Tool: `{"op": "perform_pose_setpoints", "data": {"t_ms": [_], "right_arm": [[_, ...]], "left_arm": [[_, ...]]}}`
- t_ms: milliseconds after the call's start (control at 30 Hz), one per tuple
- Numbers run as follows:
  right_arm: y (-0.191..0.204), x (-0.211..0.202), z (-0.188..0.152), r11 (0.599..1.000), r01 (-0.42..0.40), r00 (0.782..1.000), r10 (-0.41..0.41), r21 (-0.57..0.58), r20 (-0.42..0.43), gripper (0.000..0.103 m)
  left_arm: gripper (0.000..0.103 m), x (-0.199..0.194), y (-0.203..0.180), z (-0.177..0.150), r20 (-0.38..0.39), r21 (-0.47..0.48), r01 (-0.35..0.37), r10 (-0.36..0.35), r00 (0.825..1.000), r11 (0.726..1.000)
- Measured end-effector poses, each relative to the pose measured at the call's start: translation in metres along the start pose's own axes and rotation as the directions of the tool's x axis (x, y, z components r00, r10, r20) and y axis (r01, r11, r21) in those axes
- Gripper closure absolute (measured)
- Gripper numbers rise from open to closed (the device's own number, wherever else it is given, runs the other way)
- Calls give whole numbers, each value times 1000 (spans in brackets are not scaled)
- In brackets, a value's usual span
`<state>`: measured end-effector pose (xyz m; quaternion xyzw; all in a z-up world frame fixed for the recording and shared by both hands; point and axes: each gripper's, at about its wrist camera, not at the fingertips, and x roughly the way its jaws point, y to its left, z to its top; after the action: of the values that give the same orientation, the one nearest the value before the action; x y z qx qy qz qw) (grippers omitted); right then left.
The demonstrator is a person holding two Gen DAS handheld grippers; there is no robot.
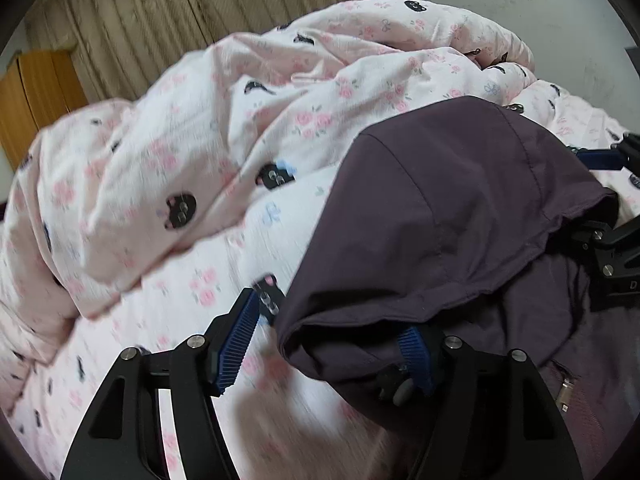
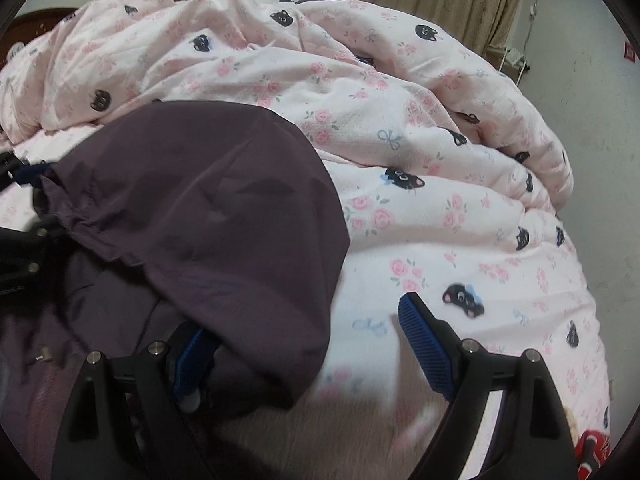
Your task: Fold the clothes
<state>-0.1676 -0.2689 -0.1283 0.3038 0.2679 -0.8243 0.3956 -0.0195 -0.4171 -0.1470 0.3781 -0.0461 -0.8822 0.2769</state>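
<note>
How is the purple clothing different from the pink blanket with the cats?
The purple garment is plain and dark, while the pink quilt is pale with roses, bows and black cat faces. The garment is the smaller thing and lies on top of the quilt, which spreads across the whole bed. The garment drapes over one finger of each open tool, left tool and right tool; the quilt is bunched in a heap behind. Both are soft, wrinkled fabric.

The garment [image 1: 460, 208] drapes over the left gripper's [image 1: 332, 340] right pad [image 1: 416, 354], hiding its tip, and over the right gripper's [image 2: 312, 344] left pad [image 2: 192, 360] likewise. The quilt [image 1: 168, 184] near the lens is smeared by blur. A red object [image 2: 592, 450] is cut off by the right view's edge, too little showing to identify.
</note>
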Motion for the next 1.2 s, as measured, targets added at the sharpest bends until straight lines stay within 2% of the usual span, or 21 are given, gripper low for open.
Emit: {"op": "perform_pose_setpoints", "data": {"t_ms": [100,267,367,467,600,667,800,1000,1100,1200], "right_arm": [[-4,7,5,1000,28,1000,-28,14,12,15],[-24,6,10,995,67,996,-71,78,46,15],[-37,5,14,990,56,996,-64,128,64,15],[-38,5,16,992,42,996,-51,121,72,15],[-29,6,18,997,13,996,-20,70,93,15],[-24,7,19,999,8,995,-13,51,94,15],[-20,12,20,999,20,996,-24,44,85,15],[-27,10,24,993,78,989,-88,85,120,15],[-33,4,25,987,118,980,-134,112,147,15],[-42,-4,25,973,174,962,-201,154,186,14]], "left_arm": [[40,4,-1,3,20,23,-48,48,999,999],[40,3,14,5,67,-29,-18,19,998,999],[40,2,23,7,96,-59,2,4,995,998],[40,2,30,9,125,-84,23,-13,992,996],[40,2,8,18,157,19,74,-76,985,997],[40,7,-2,21,153,73,65,-76,985,995],[40,17,-9,27,148,126,11,-30,988,992],[40,28,1,33,186,93,-113,94,978,989],[39,23,10,32,219,44,-184,171,961,982],[37,11,14,28,289,11,-256,242,926,967]]}}
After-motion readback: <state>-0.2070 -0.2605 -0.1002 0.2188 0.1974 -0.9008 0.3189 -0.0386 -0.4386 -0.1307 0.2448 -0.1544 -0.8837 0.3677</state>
